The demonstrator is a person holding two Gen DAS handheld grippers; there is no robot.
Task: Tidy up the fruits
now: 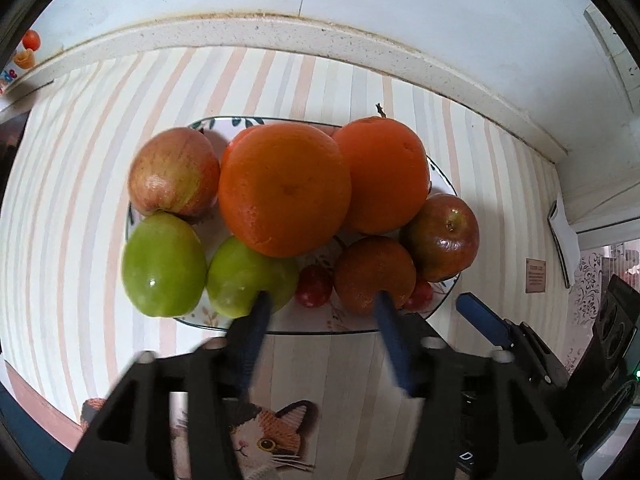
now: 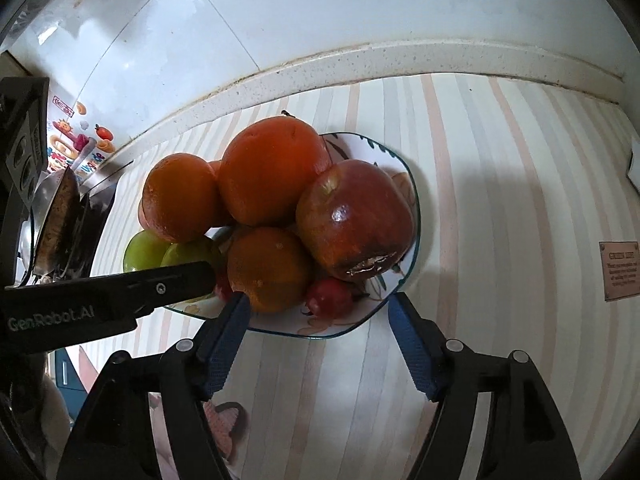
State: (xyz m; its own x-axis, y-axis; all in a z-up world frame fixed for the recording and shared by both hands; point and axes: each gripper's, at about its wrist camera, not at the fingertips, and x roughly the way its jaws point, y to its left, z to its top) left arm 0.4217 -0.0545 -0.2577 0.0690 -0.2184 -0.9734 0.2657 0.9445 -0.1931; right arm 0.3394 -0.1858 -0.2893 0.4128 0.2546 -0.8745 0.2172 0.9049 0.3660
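A patterned plate (image 1: pixel 352 322) on the striped mat holds a pile of fruit: a large orange (image 1: pixel 284 188) on top, a second orange (image 1: pixel 384 172), a smaller orange (image 1: pixel 374 274), a red-yellow apple (image 1: pixel 174 172), a dark red apple (image 1: pixel 442 236), two green fruits (image 1: pixel 164 266) and small red fruits (image 1: pixel 314 286). My left gripper (image 1: pixel 322 302) is open and empty, its tips at the plate's near edge. My right gripper (image 2: pixel 318 304) is open and empty, just before the plate (image 2: pixel 412 200), near the small orange (image 2: pixel 268 268) and the bruised red apple (image 2: pixel 356 220).
The right gripper's finger (image 1: pixel 480 316) shows at the right in the left wrist view; the left gripper's body (image 2: pixel 108 298) crosses the right wrist view at the left. A speckled counter ledge (image 1: pixel 280 32) and white tiled wall stand behind. A pan (image 2: pixel 60 216) sits far left.
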